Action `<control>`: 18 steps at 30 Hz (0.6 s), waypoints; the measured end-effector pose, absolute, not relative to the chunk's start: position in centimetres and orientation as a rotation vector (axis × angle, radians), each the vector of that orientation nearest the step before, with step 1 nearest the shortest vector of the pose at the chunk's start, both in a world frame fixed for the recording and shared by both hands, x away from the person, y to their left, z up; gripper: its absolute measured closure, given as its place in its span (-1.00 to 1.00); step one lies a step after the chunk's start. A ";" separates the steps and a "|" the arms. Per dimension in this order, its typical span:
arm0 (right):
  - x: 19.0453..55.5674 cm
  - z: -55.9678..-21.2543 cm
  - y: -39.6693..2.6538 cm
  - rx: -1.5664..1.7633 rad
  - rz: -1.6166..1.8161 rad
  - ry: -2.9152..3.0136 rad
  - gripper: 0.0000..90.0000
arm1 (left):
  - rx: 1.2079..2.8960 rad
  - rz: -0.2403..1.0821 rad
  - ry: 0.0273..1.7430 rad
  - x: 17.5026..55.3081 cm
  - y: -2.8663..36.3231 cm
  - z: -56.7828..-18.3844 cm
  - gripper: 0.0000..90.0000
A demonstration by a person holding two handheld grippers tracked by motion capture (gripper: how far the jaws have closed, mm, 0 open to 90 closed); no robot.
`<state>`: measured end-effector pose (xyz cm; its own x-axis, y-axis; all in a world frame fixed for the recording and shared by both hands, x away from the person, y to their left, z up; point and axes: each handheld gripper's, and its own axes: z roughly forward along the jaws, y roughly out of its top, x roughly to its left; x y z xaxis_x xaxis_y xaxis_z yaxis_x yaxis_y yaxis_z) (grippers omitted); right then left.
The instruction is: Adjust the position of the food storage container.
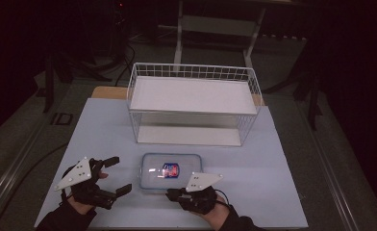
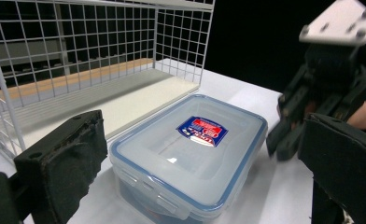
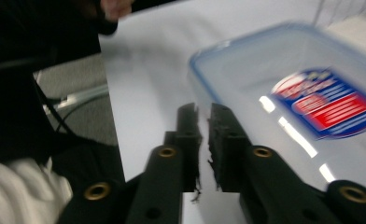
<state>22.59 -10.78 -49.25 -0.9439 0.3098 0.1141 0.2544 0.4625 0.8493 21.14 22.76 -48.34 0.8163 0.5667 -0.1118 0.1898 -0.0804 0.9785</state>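
Clear plastic box lies flat, long axis left-right; left gripper gapes wide; right gripper nearly clenched, grasping nothing.

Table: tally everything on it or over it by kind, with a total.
Clear plastic food container with blue-rimmed lid: 1
White wire rack with two shelves: 1
Handheld grippers: 2, the left gripper with jaws wide apart and the right gripper with jaws nearly together, nothing between them
Total: 4
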 end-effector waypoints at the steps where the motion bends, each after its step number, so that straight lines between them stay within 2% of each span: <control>1: 22.6 -48.9 -11.1 0.505 1.532 2.622 0.77 | 1.651 0.344 0.605 21.2 22.8 -48.3 -0.97; 4: 22.8 -48.0 -12.0 0.510 1.564 2.568 0.42 | 1.654 0.336 0.614 21.2 22.7 -48.2 -0.97; 6: 22.8 -47.6 -12.5 0.532 1.580 2.532 -0.01 | 1.655 0.330 0.618 21.2 22.6 -48.1 -0.97; 10: 23.2 -47.2 -13.7 0.563 1.635 2.480 -0.67 | 1.667 0.307 0.630 21.2 22.2 -47.7 -0.97; 14: 23.2 -47.1 -14.2 0.579 1.613 2.438 -0.77 | 1.691 0.292 0.634 21.1 21.5 -47.1 -0.97; 18: 23.5 -47.0 -15.3 0.578 1.589 2.365 -0.77 | 1.713 0.263 0.641 21.1 20.9 -46.5 -0.97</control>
<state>23.52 -15.32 -46.95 -0.8948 0.4457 0.0259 0.1924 0.3325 0.9233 21.12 20.85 -46.52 0.8210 0.5463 -0.1656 0.2725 -0.1201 0.9546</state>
